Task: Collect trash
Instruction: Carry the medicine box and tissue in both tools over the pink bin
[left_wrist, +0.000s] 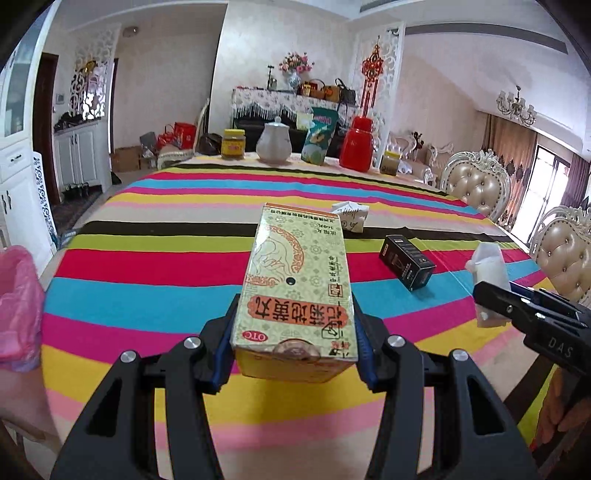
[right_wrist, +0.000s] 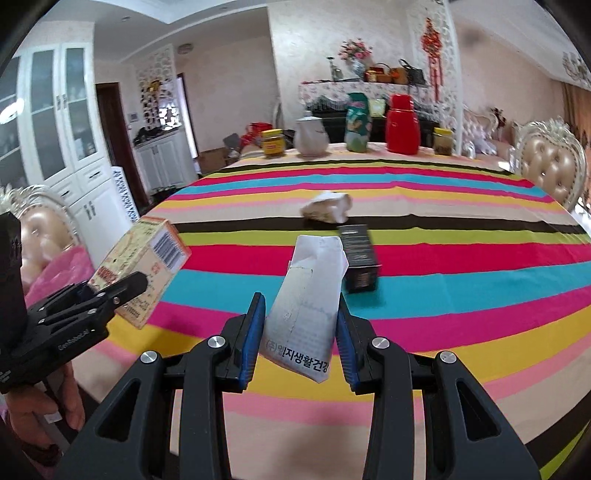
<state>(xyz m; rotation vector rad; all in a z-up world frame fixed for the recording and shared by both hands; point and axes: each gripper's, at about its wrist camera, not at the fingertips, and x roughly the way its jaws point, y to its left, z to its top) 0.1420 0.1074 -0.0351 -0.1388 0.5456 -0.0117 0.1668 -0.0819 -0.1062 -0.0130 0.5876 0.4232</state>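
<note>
Lettering reading "OTC" marks the green medicine box clamped in the left tool, while the right tool clamps a white Korean-printed carton above the striped counter.

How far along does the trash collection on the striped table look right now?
Nothing visibly binned yet. In hand: the left gripper clamps a green medicine box; the right gripper clamps a white packet. Left on the table: a black box and crumpled white paper. A pink bag waits at the left.
</note>
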